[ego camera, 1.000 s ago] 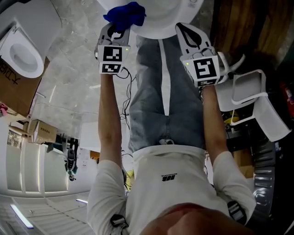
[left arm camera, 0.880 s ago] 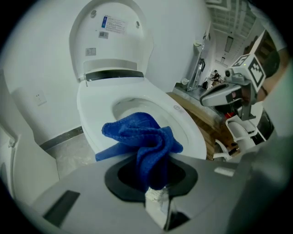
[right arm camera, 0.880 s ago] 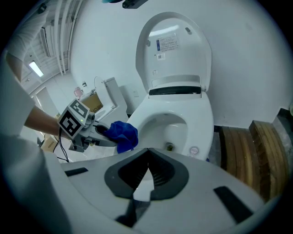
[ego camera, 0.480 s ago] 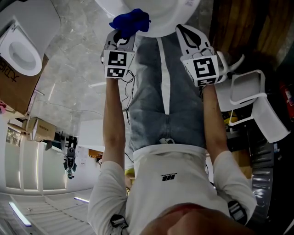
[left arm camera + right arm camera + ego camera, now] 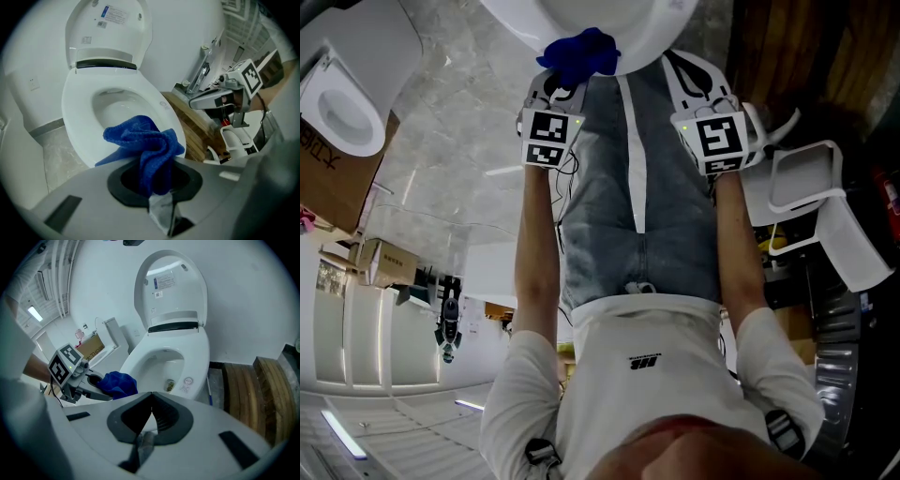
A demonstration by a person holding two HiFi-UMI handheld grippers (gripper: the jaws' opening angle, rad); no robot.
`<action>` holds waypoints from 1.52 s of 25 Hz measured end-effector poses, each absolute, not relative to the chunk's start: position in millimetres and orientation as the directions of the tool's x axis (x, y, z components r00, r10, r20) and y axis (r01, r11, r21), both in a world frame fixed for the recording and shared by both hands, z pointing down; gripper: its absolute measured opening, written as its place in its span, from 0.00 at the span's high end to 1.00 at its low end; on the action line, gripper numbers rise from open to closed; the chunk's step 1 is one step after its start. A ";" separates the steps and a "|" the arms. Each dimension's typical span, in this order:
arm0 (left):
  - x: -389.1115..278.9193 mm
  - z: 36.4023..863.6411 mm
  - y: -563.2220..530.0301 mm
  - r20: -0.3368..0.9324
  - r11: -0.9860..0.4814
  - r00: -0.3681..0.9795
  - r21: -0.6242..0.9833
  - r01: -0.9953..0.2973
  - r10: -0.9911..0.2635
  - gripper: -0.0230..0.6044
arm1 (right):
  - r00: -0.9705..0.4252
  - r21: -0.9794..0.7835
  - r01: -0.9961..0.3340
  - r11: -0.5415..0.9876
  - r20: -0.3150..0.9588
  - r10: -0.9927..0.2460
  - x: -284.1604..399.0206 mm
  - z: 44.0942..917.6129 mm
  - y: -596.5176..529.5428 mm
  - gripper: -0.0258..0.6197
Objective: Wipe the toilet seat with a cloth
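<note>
Left gripper [image 5: 562,86], clamping the cloth [image 5: 579,54], is sliding rightward along the toilet seat [image 5: 652,33] front edge. Right gripper [image 5: 692,70] is staying closed and empty beside the seat.

We show the cloth [image 5: 143,145] in deep blue against the plain white toilet seat [image 5: 75,124]. The left tongs [image 5: 157,185] and right tongs [image 5: 151,416] are grey with black pads. The marker cube [image 5: 548,139] bears black-and-white squares. The wooden planks [image 5: 248,390], lower right of the right gripper view, are brown and striped.

Fluffy blue cloth [image 5: 143,145] against the glossy white toilet seat [image 5: 77,126].
</note>
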State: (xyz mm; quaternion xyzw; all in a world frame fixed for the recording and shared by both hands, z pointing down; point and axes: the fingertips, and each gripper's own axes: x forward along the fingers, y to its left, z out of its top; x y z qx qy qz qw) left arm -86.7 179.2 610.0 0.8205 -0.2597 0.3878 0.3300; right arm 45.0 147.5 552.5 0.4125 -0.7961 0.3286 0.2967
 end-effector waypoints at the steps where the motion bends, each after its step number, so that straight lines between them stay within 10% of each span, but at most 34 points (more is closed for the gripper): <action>1: -83.1 610.1 181.4 0.805 -0.650 0.570 0.348 -0.675 -0.161 0.84 | -0.482 -0.279 -0.853 0.440 0.745 -0.462 46.7 553.6 148.3 0.97; 38: 48.3 608.1 174.2 0.745 -0.736 0.667 0.441 -0.514 -0.019 0.84 | -0.396 -0.297 -0.916 0.271 0.779 -0.485 112.0 569.0 176.0 0.97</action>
